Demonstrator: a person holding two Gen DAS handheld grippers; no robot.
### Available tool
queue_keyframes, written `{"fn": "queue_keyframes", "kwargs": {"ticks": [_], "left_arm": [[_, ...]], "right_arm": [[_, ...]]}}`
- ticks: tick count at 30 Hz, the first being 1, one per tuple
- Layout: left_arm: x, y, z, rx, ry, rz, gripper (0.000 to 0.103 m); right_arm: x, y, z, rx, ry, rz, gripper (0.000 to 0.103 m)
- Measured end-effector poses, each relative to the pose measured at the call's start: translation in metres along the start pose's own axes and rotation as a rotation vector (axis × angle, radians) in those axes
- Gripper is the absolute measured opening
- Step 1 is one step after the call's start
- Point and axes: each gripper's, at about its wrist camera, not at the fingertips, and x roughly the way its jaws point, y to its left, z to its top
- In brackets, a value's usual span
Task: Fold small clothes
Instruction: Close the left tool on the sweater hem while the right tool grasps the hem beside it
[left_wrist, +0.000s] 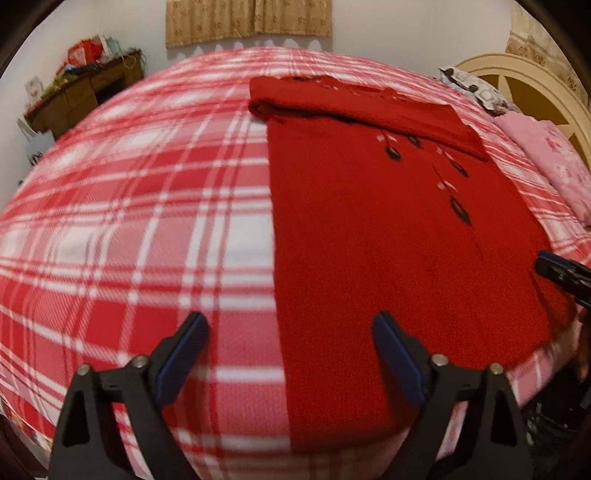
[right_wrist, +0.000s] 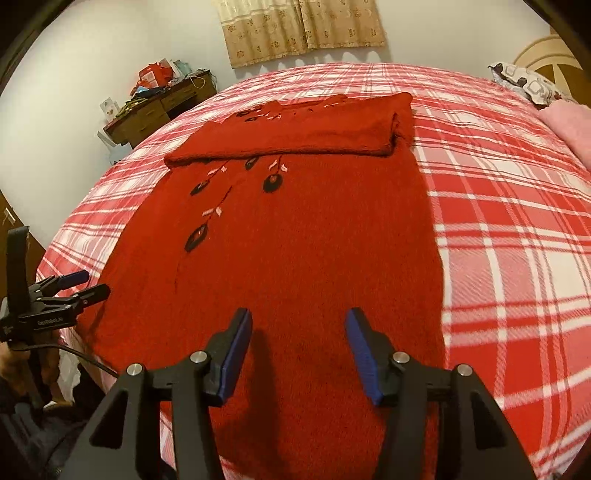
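A red knitted sweater (left_wrist: 369, 229) with black and pink flower embroidery lies flat on the red-and-white plaid bed cover (left_wrist: 147, 221). Its sleeves are folded across the far end (right_wrist: 295, 129). My left gripper (left_wrist: 290, 325) stands open over the sweater's near left edge, one finger above the plaid and one above the knit, with nothing pinched. My right gripper (right_wrist: 299, 321) hangs open above the near part of the sweater (right_wrist: 295, 240), nothing between its pads. Each wrist view catches the other gripper at the sweater's side: the right gripper (left_wrist: 546, 266) and the left gripper (right_wrist: 92, 283).
A cluttered wooden desk (right_wrist: 159, 107) stands against the wall beyond the bed's far left corner. A pink blanket (left_wrist: 554, 162), a patterned pillow (left_wrist: 476, 88) and a cream headboard (left_wrist: 535, 85) lie to the right. A person's hand (right_wrist: 14, 362) holds the left gripper's handle.
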Motion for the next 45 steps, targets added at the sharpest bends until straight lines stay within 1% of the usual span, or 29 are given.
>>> {"fn": "queue_keyframes", "kwargs": {"ticks": [3,6,7,8,10,12,17,19,22,25,27,28,29,30,31,32,35,40,45], "left_arm": [[-0.005,0.002,-0.01,-0.012,0.01,-0.017,0.089],[-0.011,0.005,-0.015,-0.039,0.019,-0.049,0.084],[-0.012,0.007,-0.016,-0.053,0.02,-0.063,0.08],[-0.013,0.008,-0.017,-0.063,0.022,-0.076,0.077],[-0.014,0.009,-0.019,-0.075,0.026,-0.095,0.076],[-0.015,0.011,-0.019,-0.096,0.024,-0.121,0.072],[-0.016,0.008,-0.021,-0.092,0.027,-0.128,0.071],[-0.017,0.004,-0.023,-0.085,0.035,-0.144,0.068],[-0.015,0.0,-0.023,-0.074,0.044,-0.156,0.068],[-0.015,0.003,-0.023,-0.092,0.044,-0.17,0.068],[-0.015,0.002,-0.023,-0.087,0.041,-0.165,0.058],[-0.016,0.002,-0.023,-0.083,0.041,-0.173,0.045],[-0.015,0.0,-0.023,-0.077,0.045,-0.18,0.037],[-0.015,0.0,-0.023,-0.074,0.046,-0.178,0.034],[-0.015,0.0,-0.024,-0.075,0.048,-0.183,0.026],[-0.015,0.0,-0.024,-0.076,0.05,-0.185,0.016],[-0.014,0.002,-0.023,-0.087,0.052,-0.191,0.012],[-0.017,0.0,-0.023,-0.076,0.04,-0.181,0.012],[-0.017,0.0,-0.023,-0.073,0.04,-0.189,0.011]], "right_arm": [[-0.004,0.004,-0.007,-0.015,-0.003,-0.013,0.056],[-0.004,0.008,-0.01,-0.035,-0.004,-0.024,0.06],[-0.004,0.009,-0.01,-0.038,-0.005,-0.027,0.061],[-0.004,0.01,-0.01,-0.04,-0.005,-0.027,0.061],[-0.005,0.01,-0.012,-0.039,-0.004,-0.024,0.061],[-0.005,0.009,-0.012,-0.034,-0.003,-0.021,0.061],[-0.007,0.009,-0.013,-0.032,-0.002,-0.02,0.061],[-0.007,0.009,-0.014,-0.032,-0.002,-0.022,0.061],[-0.008,0.009,-0.016,-0.028,-0.001,-0.019,0.061],[-0.012,0.007,-0.016,-0.019,-0.006,-0.012,0.061],[-0.017,0.005,-0.015,-0.01,-0.017,-0.012,0.061],[-0.022,0.002,-0.015,-0.003,-0.025,-0.014,0.061],[-0.025,0.0,-0.015,0.002,-0.028,-0.017,0.061],[-0.03,-0.002,-0.016,0.007,-0.029,-0.026,0.061],[-0.034,-0.005,-0.017,0.01,-0.031,-0.036,0.061],[-0.037,-0.007,-0.019,0.015,-0.033,-0.047,0.061],[-0.049,-0.02,-0.027,0.049,-0.029,-0.079,0.061],[-0.064,-0.029,-0.041,0.071,-0.011,-0.102,0.061],[-0.058,-0.035,-0.051,0.088,0.029,-0.099,0.061]]}}
